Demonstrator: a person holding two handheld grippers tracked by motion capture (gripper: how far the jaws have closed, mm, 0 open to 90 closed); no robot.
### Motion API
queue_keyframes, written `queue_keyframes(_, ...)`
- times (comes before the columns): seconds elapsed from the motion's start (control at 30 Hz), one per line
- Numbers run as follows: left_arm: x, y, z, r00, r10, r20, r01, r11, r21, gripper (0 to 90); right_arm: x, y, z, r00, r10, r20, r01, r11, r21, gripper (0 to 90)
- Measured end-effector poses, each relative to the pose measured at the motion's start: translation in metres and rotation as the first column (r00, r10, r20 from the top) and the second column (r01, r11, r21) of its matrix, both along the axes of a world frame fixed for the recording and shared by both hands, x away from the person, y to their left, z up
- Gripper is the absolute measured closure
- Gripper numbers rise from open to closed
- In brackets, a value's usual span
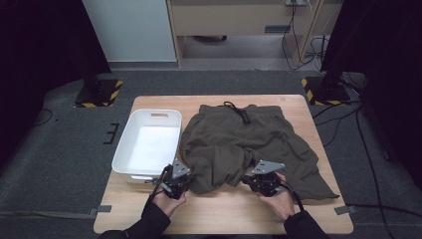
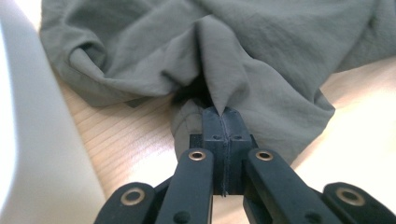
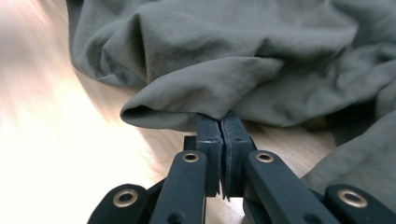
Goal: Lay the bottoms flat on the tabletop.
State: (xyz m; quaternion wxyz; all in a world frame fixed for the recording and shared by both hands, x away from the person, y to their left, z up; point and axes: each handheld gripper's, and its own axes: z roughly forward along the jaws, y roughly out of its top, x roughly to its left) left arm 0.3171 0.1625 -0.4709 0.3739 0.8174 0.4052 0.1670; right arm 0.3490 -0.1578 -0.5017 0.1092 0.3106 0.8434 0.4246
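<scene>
Both tools clamped on shorts (image 1: pixel 239 144) hem: left tool (image 1: pixel 183 185) nr white bin (image 1: pixel 149 142), right tool (image 1: pixel 255 183) opp. leg.

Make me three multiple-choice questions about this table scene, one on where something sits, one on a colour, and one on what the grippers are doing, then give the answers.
1. Where is the white bin relative to the shorts?
A. At their left on the table
B. At their right on the table
C. On top of them

2. What colour are the shorts?
A. Bright red
B. Olive green
C. White

3. How do the left gripper and the right gripper stand?
A. Both open above bare wood
B. One open, one shut on the bin's rim
C. Both shut on the near edge of the shorts

Answers: 1 A, the high view shows the bin beside the shorts at the left. 2 B, the cloth is olive in all views. 3 C, each gripper view shows fabric pinched between closed jaws.
</scene>
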Motion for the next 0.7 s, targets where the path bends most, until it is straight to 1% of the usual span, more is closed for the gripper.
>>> queue_keyframes(0.03, -0.003, 0.003, 0.003, 1.0, 0.0, 0.005, 0.0, 0.9999, -0.014, 90.0, -0.004, -0.004, 0.006, 1.0, 0.008, 0.004, -0.008, 0.9996, 0.028, 88.5)
queue_keyframes(0.13, -0.014, 0.013, 0.014, 0.9996, 0.013, 0.024, -0.012, 0.9977, -0.066, 90.0, -0.011, -0.014, 0.016, 0.9999, 0.013, 0.012, -0.014, 0.9965, 0.082, 88.4)
queue_keyframes(0.2, -0.02, 0.019, 0.019, 0.9992, 0.023, 0.034, -0.02, 0.9959, -0.089, 90.0, -0.015, -0.021, 0.023, 0.9998, 0.02, -0.004, -0.019, 0.9915, 0.128, 88.3)
queue_keyframes(0.27, -0.025, 0.026, 0.023, 0.9987, 0.04, 0.031, -0.036, 0.9924, -0.117, 90.0, -0.018, -0.024, 0.027, 0.9989, 0.035, -0.032, -0.029, 0.9851, 0.169, 88.3)
queue_keyframes(0.33, -0.029, 0.034, 0.027, 0.998, 0.06, 0.019, -0.057, 0.9868, -0.152, 90.0, -0.022, -0.026, 0.03, 0.9976, 0.054, -0.045, -0.044, 0.9801, 0.193, 88.2)
queue_keyframes(0.37, -0.031, 0.039, 0.029, 0.9972, 0.074, 0.011, -0.071, 0.9819, -0.176, 90.0, -0.025, -0.026, 0.032, 0.9971, 0.06, -0.045, -0.05, 0.9777, 0.204, 88.2)
queue_keyframes(0.43, -0.034, 0.046, 0.028, 0.9959, 0.09, -0.006, -0.089, 0.978, -0.189, 90.0, -0.029, -0.028, 0.036, 0.996, 0.07, -0.055, -0.056, 0.9717, 0.23, 88.1)
queue_keyframes(0.47, -0.034, 0.048, 0.027, 0.9954, 0.096, -0.009, -0.096, 0.9781, -0.185, 90.0, -0.03, -0.029, 0.037, 0.9956, 0.074, -0.058, -0.058, 0.9681, 0.244, 88.0)
queue_keyframes(0.5, -0.034, 0.048, 0.024, 0.9948, 0.1, -0.016, -0.102, 0.9805, -0.168, 90.0, -0.031, -0.03, 0.038, 0.9951, 0.074, -0.066, -0.055, 0.9658, 0.254, 87.8)
queue_keyframes(0.53, -0.034, 0.048, 0.022, 0.9947, 0.101, -0.017, -0.103, 0.9829, -0.153, 89.8, -0.031, -0.031, 0.038, 0.9949, 0.066, -0.076, -0.045, 0.9645, 0.26, 87.2)
queue_keyframes(0.57, -0.033, 0.046, 0.019, 0.9946, 0.101, -0.023, -0.103, 0.9858, -0.133, 89.6, -0.031, -0.032, 0.037, 0.995, 0.059, -0.08, -0.037, 0.9653, 0.258, 86.2)
queue_keyframes(0.6, -0.03, 0.042, 0.014, 0.9948, 0.098, -0.028, -0.101, 0.9885, -0.113, 89.1, -0.029, -0.032, 0.035, 0.9962, 0.036, -0.079, -0.016, 0.9702, 0.242, 83.7)
queue_keyframes(0.63, -0.029, 0.039, 0.011, 0.995, 0.096, -0.028, -0.098, 0.9907, -0.094, 87.5, -0.027, -0.032, 0.031, 0.9973, -0.008, -0.073, 0.023, 0.977, 0.212, 79.2)
queue_keyframes(0.67, -0.027, 0.036, 0.007, 0.9954, 0.091, -0.027, -0.093, 0.9935, -0.065, 86.1, -0.025, -0.033, 0.029, 0.9973, -0.028, -0.068, 0.041, 0.9803, 0.193, 78.0)
queue_keyframes(0.7, -0.025, 0.035, 0.004, 0.9956, 0.089, -0.029, -0.09, 0.9946, -0.052, 83.2, -0.022, -0.033, 0.026, 0.9967, -0.052, -0.063, 0.062, 0.9828, 0.174, 74.3)
